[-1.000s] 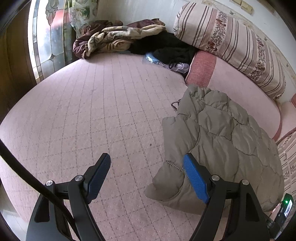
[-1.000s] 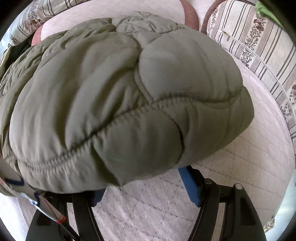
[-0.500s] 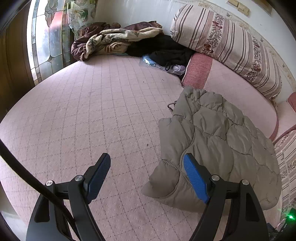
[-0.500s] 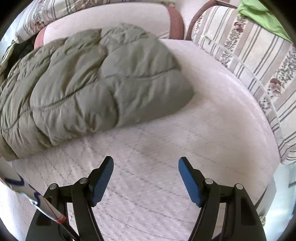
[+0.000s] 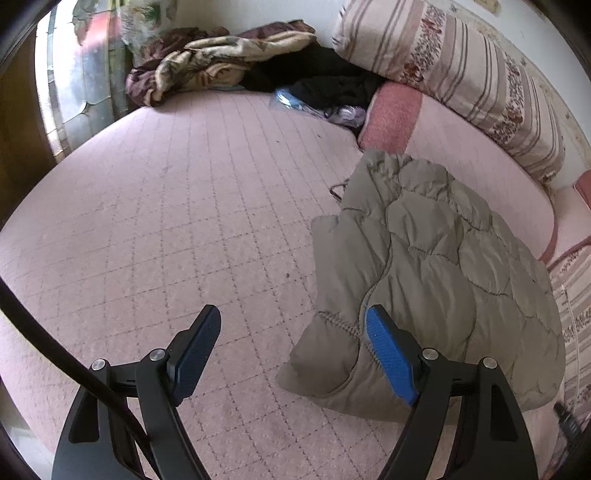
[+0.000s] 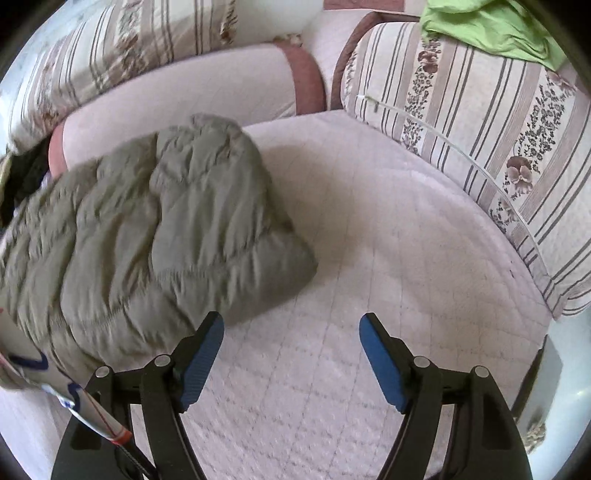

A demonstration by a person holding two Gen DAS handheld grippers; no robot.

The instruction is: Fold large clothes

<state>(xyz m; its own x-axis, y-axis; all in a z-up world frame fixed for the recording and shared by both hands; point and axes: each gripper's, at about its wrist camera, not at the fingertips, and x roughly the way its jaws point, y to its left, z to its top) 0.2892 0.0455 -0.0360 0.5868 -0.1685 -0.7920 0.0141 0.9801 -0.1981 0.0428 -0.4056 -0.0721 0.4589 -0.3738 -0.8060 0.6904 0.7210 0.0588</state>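
Observation:
An olive quilted jacket [image 5: 436, 280] lies folded into a thick bundle on the pink quilted seat [image 5: 166, 206]. My left gripper [image 5: 293, 325] hangs open over the bare seat, its right blue pad in front of the jacket's near left corner, nothing between the pads. In the right wrist view the same jacket [image 6: 155, 229] rests at the left. My right gripper [image 6: 291, 330] is above bare cover just past the jacket's right edge; its jaws are opening with nothing between them.
A heap of patterned blankets [image 5: 207, 66] and dark clothes [image 5: 325, 81] fills the far corner. Striped floral cushions [image 5: 458, 70] line the back and the right side [image 6: 480, 122]. A green cloth [image 6: 487, 26] lies on the right cushion. A dark cable crosses the lower left.
My right gripper has let go of the jacket, pulled back and risen; the jacket now lies on the seat to its left. The left gripper has barely moved.

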